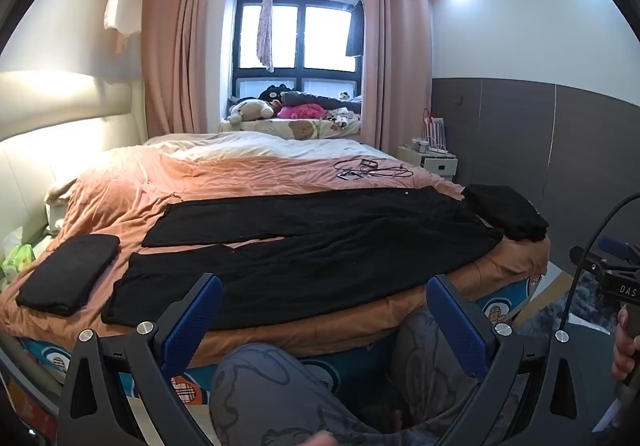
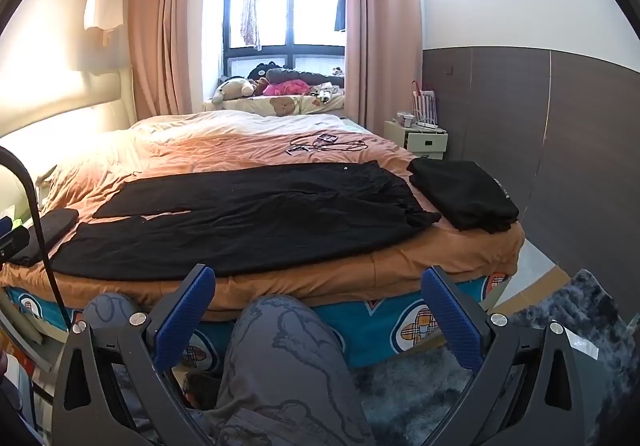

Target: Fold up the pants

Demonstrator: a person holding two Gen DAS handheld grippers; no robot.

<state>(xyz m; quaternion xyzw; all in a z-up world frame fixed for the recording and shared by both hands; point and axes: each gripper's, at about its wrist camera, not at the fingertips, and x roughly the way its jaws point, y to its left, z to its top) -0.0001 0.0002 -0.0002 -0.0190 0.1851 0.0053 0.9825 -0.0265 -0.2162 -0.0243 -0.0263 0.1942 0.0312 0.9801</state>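
Note:
A pair of black pants (image 1: 304,246) (image 2: 256,221) lies flat across the foot of the bed, waist to the right, both legs stretched to the left and side by side. My left gripper (image 1: 324,294) is open, held in front of the bed's near edge, short of the pants, with nothing between its blue pads (image 1: 192,322). My right gripper (image 2: 318,288) is open too, empty, also short of the bed edge, over the person's knee (image 2: 280,330). In the left wrist view the right gripper's body shows at the right edge.
A folded black garment (image 1: 68,274) lies at the bed's left end, another folded black pile (image 2: 464,193) at its right corner. Cables and small devices (image 2: 324,143) lie farther back on the orange bedspread (image 2: 224,149). A nightstand (image 2: 420,139) stands right; a blue rug (image 2: 420,378) covers the floor.

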